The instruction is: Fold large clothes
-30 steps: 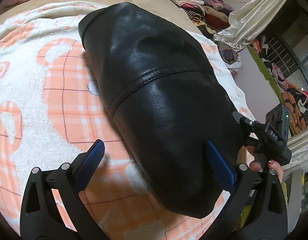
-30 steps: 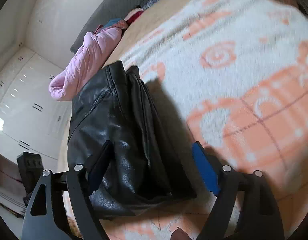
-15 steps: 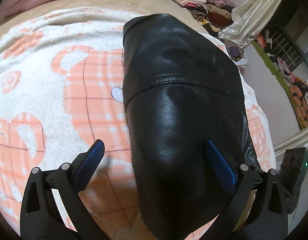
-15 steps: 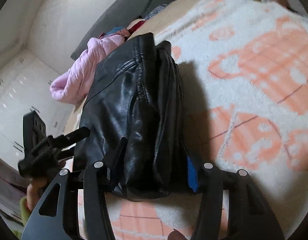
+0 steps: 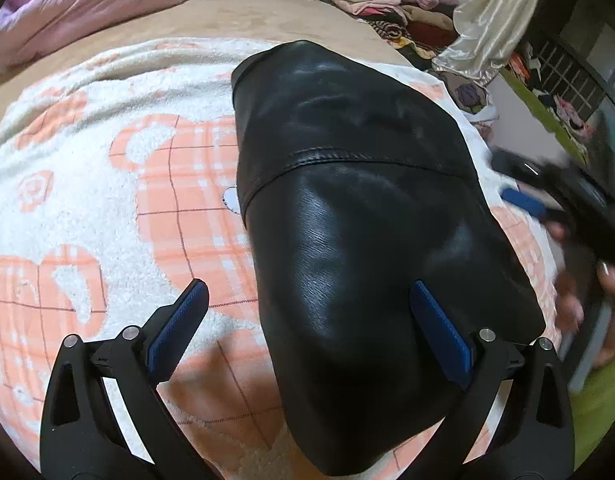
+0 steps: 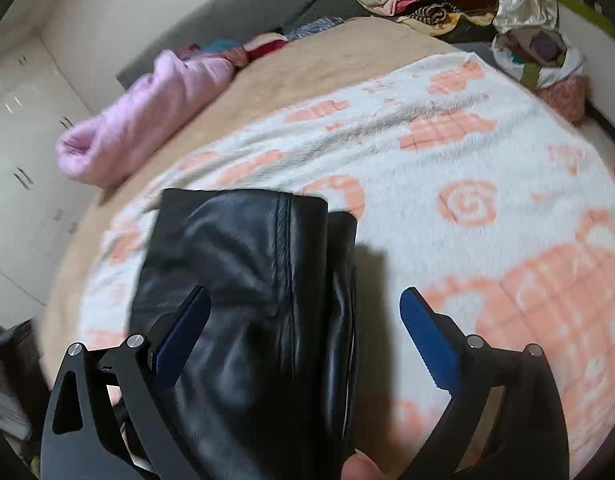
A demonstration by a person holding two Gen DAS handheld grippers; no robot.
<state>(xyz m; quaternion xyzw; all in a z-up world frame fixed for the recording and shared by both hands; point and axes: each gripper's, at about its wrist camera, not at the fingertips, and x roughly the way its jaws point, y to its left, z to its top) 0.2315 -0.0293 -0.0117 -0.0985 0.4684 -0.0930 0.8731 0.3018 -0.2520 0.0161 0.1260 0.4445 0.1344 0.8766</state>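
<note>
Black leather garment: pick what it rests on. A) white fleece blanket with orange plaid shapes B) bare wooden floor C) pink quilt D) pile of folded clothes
A: the folded black leather garment lies on the white fleece blanket with orange plaid shapes; the pink quilt sits apart at the bed's far edge.

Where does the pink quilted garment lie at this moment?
The pink quilted garment lies at the upper left in both views, on the tan bed cover, beyond the black leather jacket.
</note>
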